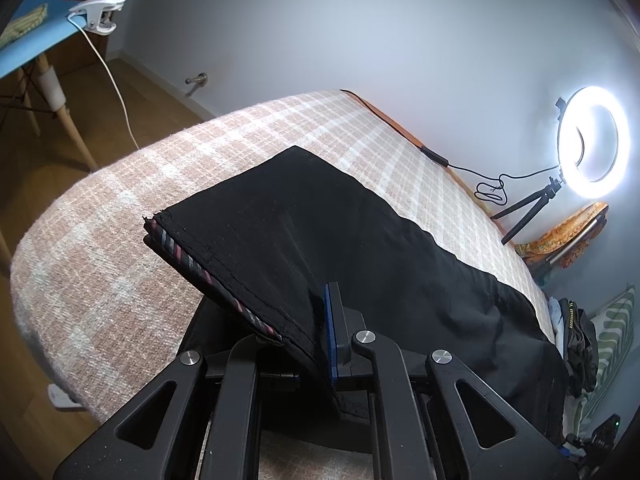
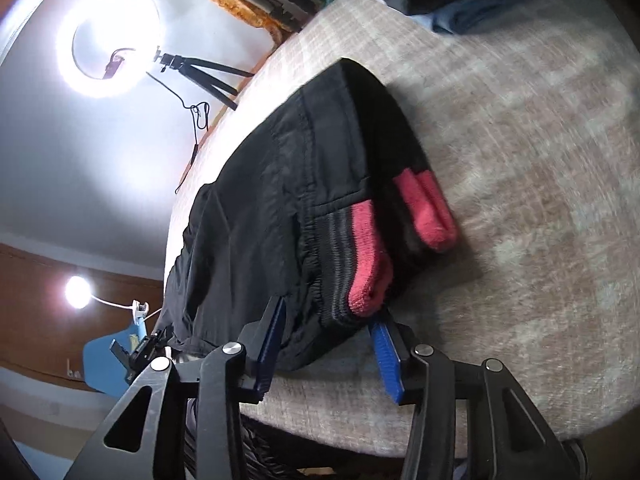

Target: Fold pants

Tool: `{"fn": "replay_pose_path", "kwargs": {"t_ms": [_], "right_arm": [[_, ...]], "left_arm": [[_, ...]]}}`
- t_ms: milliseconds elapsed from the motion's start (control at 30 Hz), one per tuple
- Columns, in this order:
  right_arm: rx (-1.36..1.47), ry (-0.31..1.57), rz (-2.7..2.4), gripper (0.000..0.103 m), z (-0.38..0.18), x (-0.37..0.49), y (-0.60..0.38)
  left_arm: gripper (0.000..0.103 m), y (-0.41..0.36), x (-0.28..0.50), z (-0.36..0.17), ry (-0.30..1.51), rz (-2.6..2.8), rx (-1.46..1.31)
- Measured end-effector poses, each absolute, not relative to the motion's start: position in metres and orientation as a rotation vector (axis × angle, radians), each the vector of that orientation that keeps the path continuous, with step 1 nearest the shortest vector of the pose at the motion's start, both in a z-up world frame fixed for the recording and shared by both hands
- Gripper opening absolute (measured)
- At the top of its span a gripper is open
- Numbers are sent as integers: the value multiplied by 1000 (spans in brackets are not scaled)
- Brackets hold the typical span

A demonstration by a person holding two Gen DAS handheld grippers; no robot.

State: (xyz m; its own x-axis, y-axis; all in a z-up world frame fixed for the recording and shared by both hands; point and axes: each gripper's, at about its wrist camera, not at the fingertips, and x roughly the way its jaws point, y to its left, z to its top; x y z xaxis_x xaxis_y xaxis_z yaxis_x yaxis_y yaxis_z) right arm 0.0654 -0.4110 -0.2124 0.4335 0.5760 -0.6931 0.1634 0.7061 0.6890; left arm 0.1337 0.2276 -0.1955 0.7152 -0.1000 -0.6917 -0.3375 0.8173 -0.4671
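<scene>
Left wrist view: the left tool [image 1: 320,344] is clamped tight on the hem end of the black pants [image 1: 320,232], lifting that striped edge clear of the checked surface [image 1: 120,216] while the rest of the garment trails away to the right, lying flat. Whether that surface is a bed or a padded tabletop I cannot tell.

In the right wrist view the right tool [image 2: 328,352] stands partly open, its blue pads [image 2: 272,344] straddling the waistband end of the pants [image 2: 288,184]. The gathered waistband sits between the pads, but a firm pinch does not show; I judge the cloth is not yet gripped.

The garment's long axis runs from one tool to the other, so each hand has its own end, the right hand nearer the waist. Bringing hem to waist likely depends on the right tool securing that band first.

The pants look thin and limp, black with a ribbed grey band and a pink lining [image 2: 372,256] showing at the open waist.
</scene>
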Motion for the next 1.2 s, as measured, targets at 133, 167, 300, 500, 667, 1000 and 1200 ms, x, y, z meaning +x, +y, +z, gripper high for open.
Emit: {"fn": "replay_pose_path", "kwargs": {"t_ms": [133,167,300,500,667,1000,1200], "right_arm": [[811,1055,322,41,-201,68,-411],[808,1045,322,41,-200,69,-411],[762,1061,285,41,-206,80,-407],[666,1050,257,17,-207,91,-395],[564,1003,276,10,-179,100,-394],[498,963,260,9,-157,98,-412],[540,1008,238,9,-181,96,-417]], "left_arm": [[7,227,134,-195,774,137,-613],[7,227,134,-195,774,136,-614],[7,226,136,-195,776,133,-613],[7,228,139,-195,782,130,-603],[7,225,143,-191,776,105,-607],[7,214,132,-205,766,57,-667],[13,227,113,-210,722,70,-717]]}}
